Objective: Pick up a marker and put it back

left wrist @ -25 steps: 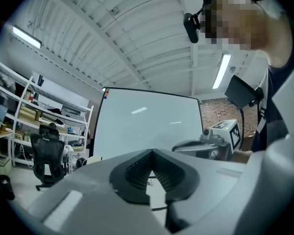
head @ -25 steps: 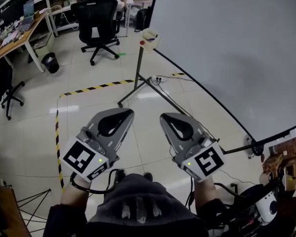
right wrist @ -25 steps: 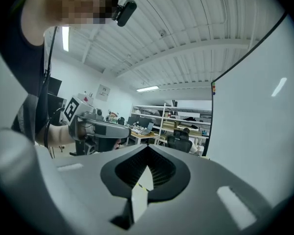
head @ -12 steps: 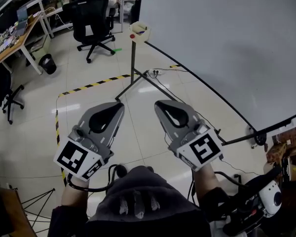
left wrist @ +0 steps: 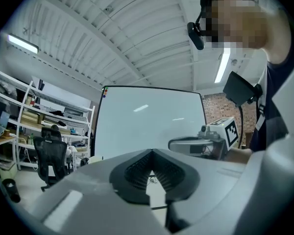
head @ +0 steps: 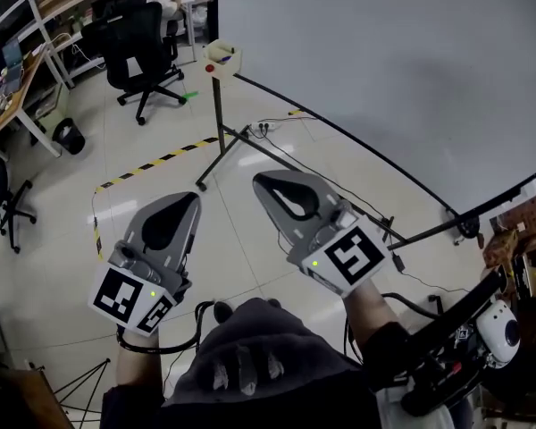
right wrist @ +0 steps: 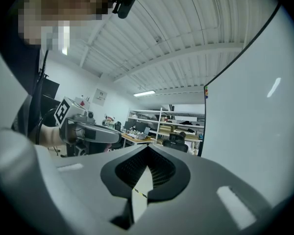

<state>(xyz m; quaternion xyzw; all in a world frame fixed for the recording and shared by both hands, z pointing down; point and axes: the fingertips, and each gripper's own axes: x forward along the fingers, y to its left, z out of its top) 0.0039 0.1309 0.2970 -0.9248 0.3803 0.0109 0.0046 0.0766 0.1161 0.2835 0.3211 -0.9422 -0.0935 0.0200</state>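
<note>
**Ahead of both grippers, the marker waits on its stand**

Head view: the left gripper point(head: 193, 198) and right gripper point(head: 263, 180) are held level over the floor point(head: 62, 231), side by side. Their tips are together and nothing is in either. Beyond them a thin stand point(head: 216, 123) carries a small tray point(head: 223, 56) beside the whiteboard point(head: 384, 61). A red end at the tray's side is probably the marker point(head: 211, 68), though it is too small to be sure. Its long axis cannot be read from here. The tray lies straight ahead, roughly between the lines of the two grippers and well apart from both. The right tip looks a little nearer to it.

Left gripper view: the jaws meet at the tip and only floor shows through the loop behind them. The whiteboard fills the middle distance, and the right gripper shows at the right. No marker can be made out.

Right gripper view: these jaws are closed at the tip too, with nothing between them. The whiteboard's edge rises at the right and the left gripper shows at the left. Neither tray nor marker shows here.

The coming move looks like a reach forward and up to the tray, most likely with the right.
</note>
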